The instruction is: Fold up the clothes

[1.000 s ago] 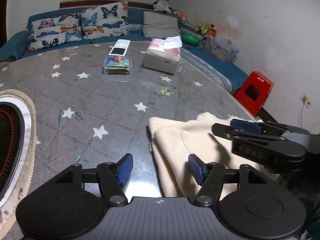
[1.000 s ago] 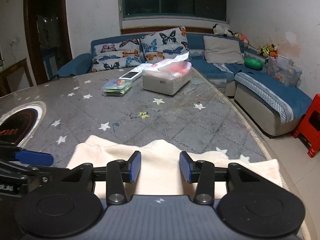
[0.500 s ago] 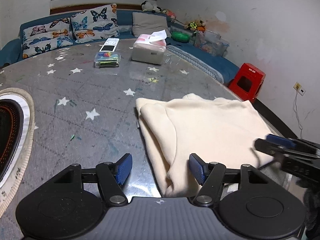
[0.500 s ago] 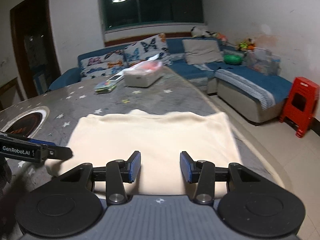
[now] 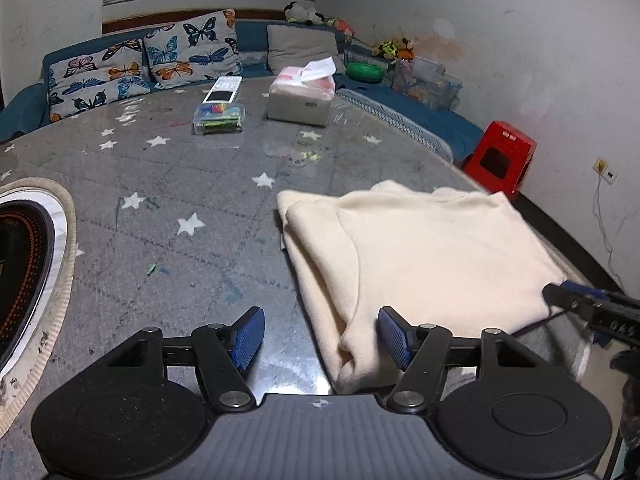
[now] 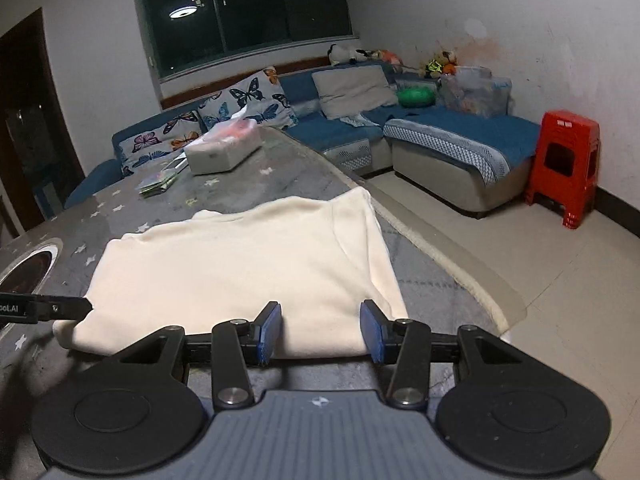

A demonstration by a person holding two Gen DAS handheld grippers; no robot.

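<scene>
Seen first from the left wrist camera, a cream garment (image 5: 424, 256) lies folded on a grey star-print table cover (image 5: 168, 184), filling the frame from centre toward 3 o'clock. The left gripper (image 5: 322, 336) sits at 6 o'clock, its blue pads standing well apart; the garment's near corner lies bunched between them, close to the right-hand pad, and neither pad visibly presses on it. At 4 o'clock the tip of the right gripper (image 5: 560, 294) reaches the garment's near right corner, though whether it touches cannot be told. A tissue box (image 5: 301, 96) and a clear case of coloured items (image 5: 219, 119) stand toward 12 o'clock, a red stool (image 5: 500, 156) at 2 o'clock.

Next, from the right wrist camera, the same garment (image 6: 240, 264) spreads across the middle of the frame, near the table's right edge. The right gripper (image 6: 319, 334) at 6 o'clock has its jaws partly apart, the near hem lying in the gap with no pad closed on it. At 9 o'clock the left gripper's black tip (image 6: 74, 305) points at the garment's near left corner. A blue sofa (image 6: 440, 136) runs from 12 to 2 o'clock.
</scene>
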